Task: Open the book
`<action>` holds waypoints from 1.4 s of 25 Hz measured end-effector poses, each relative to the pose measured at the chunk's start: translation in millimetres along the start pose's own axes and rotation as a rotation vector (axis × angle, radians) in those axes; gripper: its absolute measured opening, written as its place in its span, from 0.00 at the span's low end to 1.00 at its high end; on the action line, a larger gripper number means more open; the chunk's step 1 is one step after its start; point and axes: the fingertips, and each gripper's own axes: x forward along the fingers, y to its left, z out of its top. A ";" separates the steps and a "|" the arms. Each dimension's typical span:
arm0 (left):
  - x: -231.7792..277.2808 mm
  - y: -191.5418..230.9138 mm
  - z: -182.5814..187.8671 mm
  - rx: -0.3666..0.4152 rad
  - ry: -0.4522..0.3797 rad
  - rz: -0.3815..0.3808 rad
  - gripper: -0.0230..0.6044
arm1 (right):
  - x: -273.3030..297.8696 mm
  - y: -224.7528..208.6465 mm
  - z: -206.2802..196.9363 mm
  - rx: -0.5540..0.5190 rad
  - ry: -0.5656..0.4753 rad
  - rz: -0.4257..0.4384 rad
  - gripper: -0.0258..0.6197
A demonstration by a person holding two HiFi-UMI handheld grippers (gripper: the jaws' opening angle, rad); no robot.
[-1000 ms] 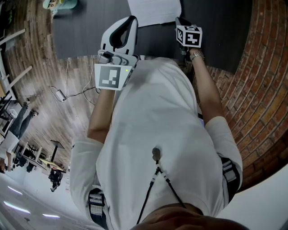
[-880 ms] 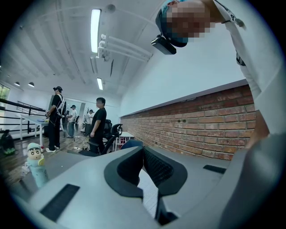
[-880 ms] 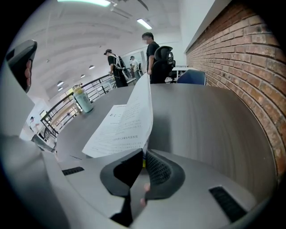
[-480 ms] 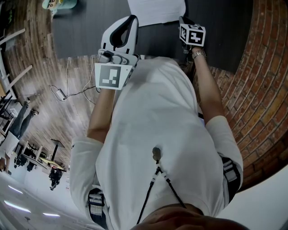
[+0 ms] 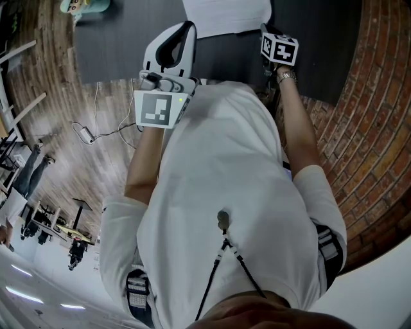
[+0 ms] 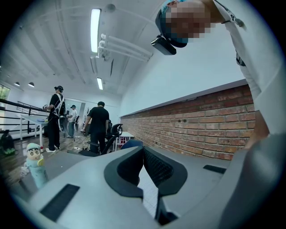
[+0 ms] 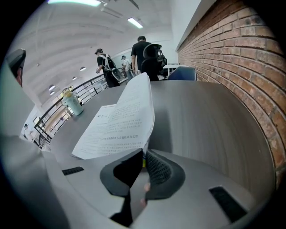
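Observation:
A white book [image 5: 226, 14] lies on the dark table [image 5: 122, 45] at the top of the head view. In the right gripper view the book [image 7: 117, 123] has its upper leaf lifted and curved up along its right edge. My right gripper [image 7: 143, 155] is shut on that leaf's near edge. In the head view the right gripper [image 5: 264, 29] sits at the book's right corner, under its marker cube. My left gripper [image 5: 186, 29] is held off the book's left side, level, jaws together with nothing between them. The left gripper [image 6: 142, 153] looks out across the room.
A small cartoon-figure bottle [image 6: 35, 163] stands on the table's far left corner [image 5: 83, 5]. A brick wall [image 5: 359, 128] runs along the right. Several people [image 6: 99, 127] stand far off by an office chair. A cable [image 5: 96, 132] lies on the wooden floor.
My right gripper has moved rightward with the book's leaf in it, and the white page now reaches further right. The left gripper has stayed still.

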 end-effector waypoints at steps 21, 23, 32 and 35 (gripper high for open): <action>0.7 -4.2 3.2 -0.019 -0.029 0.018 0.07 | 0.3 -39.0 -8.9 0.098 0.015 -0.033 0.11; 1.4 -4.6 3.1 -0.019 -0.027 0.018 0.07 | 0.4 -42.0 -8.0 0.102 0.016 -0.036 0.11; 4.6 1.1 2.6 -0.023 -0.021 0.020 0.07 | 6.7 -52.5 -7.9 0.126 0.029 -0.055 0.11; 5.6 1.2 1.6 -0.023 -0.019 0.022 0.07 | 7.9 -56.4 -9.1 0.134 0.033 -0.061 0.11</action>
